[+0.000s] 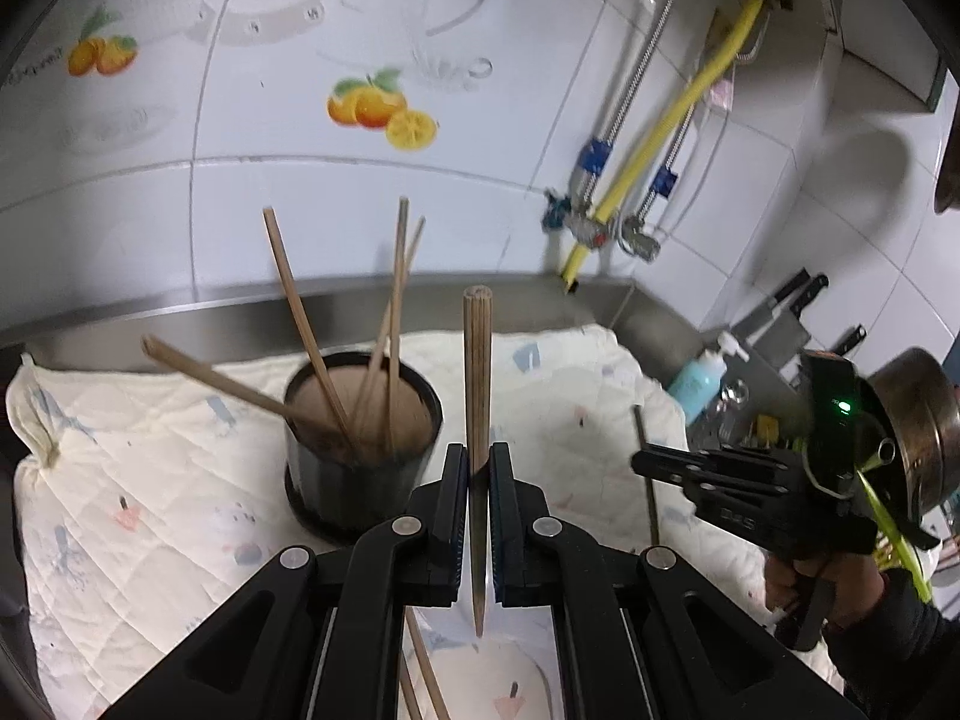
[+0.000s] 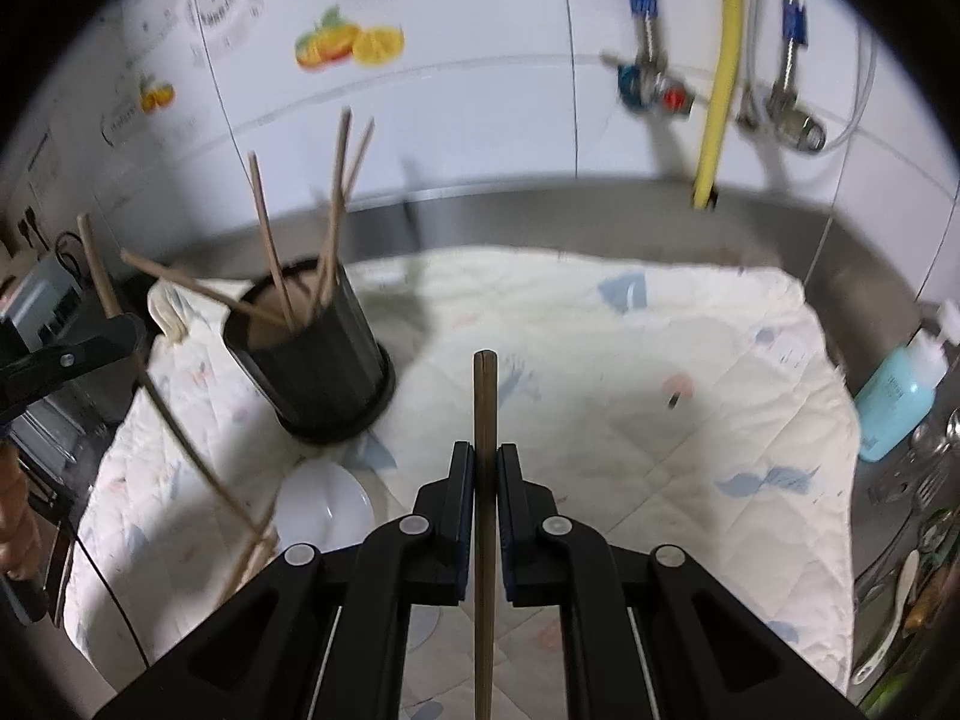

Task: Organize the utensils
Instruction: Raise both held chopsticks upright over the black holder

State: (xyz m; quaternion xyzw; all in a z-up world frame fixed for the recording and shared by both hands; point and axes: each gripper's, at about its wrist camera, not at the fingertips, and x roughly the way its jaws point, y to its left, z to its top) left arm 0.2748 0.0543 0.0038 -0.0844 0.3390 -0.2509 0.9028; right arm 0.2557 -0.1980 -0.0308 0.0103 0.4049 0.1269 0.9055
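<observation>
Both grippers have jaws clamped on an upright chopstick, and the dark cup (image 1: pixel 363 438) of chopsticks on the quilted cloth (image 1: pixel 120 480) lies just ahead-left of the left gripper (image 1: pixel 478 468), seemingly nearer than the right gripper (image 2: pixel 485 468).

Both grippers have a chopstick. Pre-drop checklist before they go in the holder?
1. Left gripper shut on its chopstick: ok.
2. Right gripper shut on the darker chopstick: ok.
3. Black holder upright on the quilted cloth: ok.
4. Room in the holder's mouth: ok, four sticks fanned out inside.
5. Sticks over the mouth: not ok, both beside it.
6. Loose chopsticks by the white dish: remain.
</observation>
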